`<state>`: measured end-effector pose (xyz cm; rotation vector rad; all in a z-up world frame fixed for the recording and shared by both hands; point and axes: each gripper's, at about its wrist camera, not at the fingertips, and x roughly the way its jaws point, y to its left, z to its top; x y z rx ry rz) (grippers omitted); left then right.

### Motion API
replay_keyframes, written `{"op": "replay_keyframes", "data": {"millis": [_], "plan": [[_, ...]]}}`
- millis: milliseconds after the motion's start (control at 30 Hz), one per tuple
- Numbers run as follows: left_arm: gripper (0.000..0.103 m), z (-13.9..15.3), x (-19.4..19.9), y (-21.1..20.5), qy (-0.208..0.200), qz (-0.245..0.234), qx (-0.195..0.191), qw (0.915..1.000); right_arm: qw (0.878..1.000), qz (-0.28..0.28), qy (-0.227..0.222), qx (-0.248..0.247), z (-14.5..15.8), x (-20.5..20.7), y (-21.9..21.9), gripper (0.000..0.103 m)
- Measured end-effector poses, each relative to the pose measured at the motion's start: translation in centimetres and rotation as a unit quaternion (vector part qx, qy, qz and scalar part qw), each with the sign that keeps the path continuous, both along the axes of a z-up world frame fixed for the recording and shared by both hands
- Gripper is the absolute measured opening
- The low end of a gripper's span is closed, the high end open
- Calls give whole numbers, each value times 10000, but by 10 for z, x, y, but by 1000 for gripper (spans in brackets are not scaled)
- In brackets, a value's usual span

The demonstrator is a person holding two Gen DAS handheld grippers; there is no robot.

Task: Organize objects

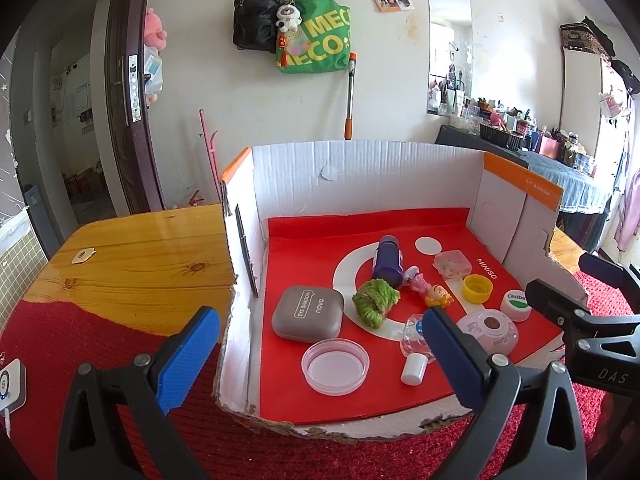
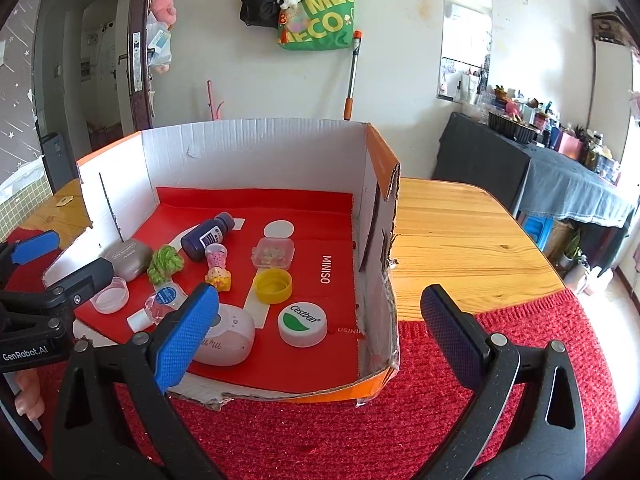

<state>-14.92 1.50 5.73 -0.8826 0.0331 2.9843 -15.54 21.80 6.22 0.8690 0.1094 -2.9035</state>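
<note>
A cardboard box (image 1: 288,176) with a red floor stands on the table and holds several small items: a grey eye-shadow case (image 1: 308,314), a green yarn ball (image 1: 375,300), a purple bottle (image 1: 388,262), a yellow cap (image 1: 477,288), a white Cestbon lid (image 2: 303,324), a clear round dish (image 1: 335,366), a pink case (image 2: 228,338). My left gripper (image 1: 320,356) is open and empty over the box's front left. My right gripper (image 2: 320,340) is open and empty at the box's front right corner.
The wooden table (image 2: 460,240) carries a red mat (image 2: 320,432) in front. A white device (image 1: 10,386) lies on the mat at far left. A dresser with bottles (image 2: 560,160) stands at the right wall. Bags (image 1: 312,36) hang on the wall behind.
</note>
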Motion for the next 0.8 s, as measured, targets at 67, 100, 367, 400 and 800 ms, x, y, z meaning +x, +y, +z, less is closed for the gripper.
{"op": "replay_keyframes", "data": {"millis": [67,100,367,400,800], "plan": [[103,0,0,0,5,-2,1,10000,10000,1,-6,2,0,0,0,103],[103,0,0,0,2,0,1,10000,10000,0,-6,0,0,0,-1,103],[103,0,0,0,4,-3,4,10000,10000,0,-16,-2,0,0,0,103],[103,0,0,1,2,-3,4,10000,10000,-1,-13,-4,0,0,0,103],[103,0,0,1,3,-6,5,10000,10000,-20,-14,-11,-1,0,-2,103]]}}
